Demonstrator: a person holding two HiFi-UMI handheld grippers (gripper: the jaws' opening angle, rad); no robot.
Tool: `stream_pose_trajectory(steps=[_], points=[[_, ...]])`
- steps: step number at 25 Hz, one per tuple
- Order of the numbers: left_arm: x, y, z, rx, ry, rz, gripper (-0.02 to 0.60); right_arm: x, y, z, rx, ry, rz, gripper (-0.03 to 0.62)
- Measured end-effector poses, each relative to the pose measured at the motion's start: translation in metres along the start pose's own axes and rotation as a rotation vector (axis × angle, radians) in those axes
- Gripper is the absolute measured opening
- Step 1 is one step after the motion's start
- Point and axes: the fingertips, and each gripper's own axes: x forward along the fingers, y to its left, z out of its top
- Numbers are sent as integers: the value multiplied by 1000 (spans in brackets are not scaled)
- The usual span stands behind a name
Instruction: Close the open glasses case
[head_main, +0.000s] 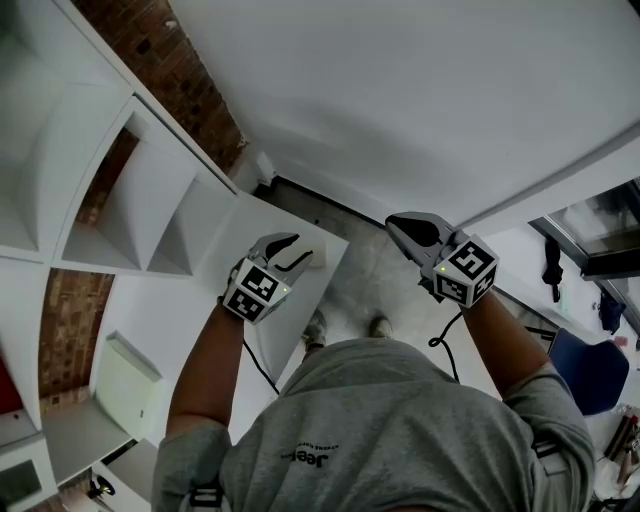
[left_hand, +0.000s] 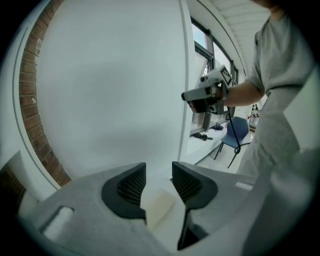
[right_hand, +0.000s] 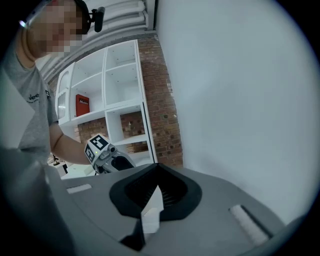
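Observation:
A small cream oblong thing (head_main: 317, 259), apparently the glasses case, lies on the far part of a small white table (head_main: 300, 310) below my hands. I cannot tell whether its lid is up or down. In the left gripper view the cream case (left_hand: 160, 209) shows far below, through the gap between the jaws. My left gripper (head_main: 303, 247) (left_hand: 159, 167) is raised above the table, open, with nothing held. My right gripper (head_main: 394, 224) (right_hand: 157, 167) is raised to the right, its jaws closed tip to tip with nothing in them.
A white wall (head_main: 400, 90) stands close ahead of both grippers. White shelving (head_main: 130, 200) against a brick wall (head_main: 170, 70) is at the left. A blue chair (head_main: 590, 370) stands at the right. A black cable (head_main: 445, 345) hangs from the right gripper.

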Motion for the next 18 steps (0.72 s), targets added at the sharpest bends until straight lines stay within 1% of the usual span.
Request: stream_pose_trajectory(steps=[4,8,13,16,18], points=[[-19,-1,57,-58,-134,36,132,-19,-4,20,-21,-32,-18,9],[-40,-4,111,-116,-278,66,114,-39,-7,37,-40,-58,-36,9],[-61,-17,168,-131,-408,65,94,-64,-16,57,-55,-100,-67,9],[-74,-26,198,-150,-487,57,61,-78,-18,71,-62,-131,-81,9],[-80,-32,215,-183,-539,39,27,-85,-19,79,-64,-151,-90,9]])
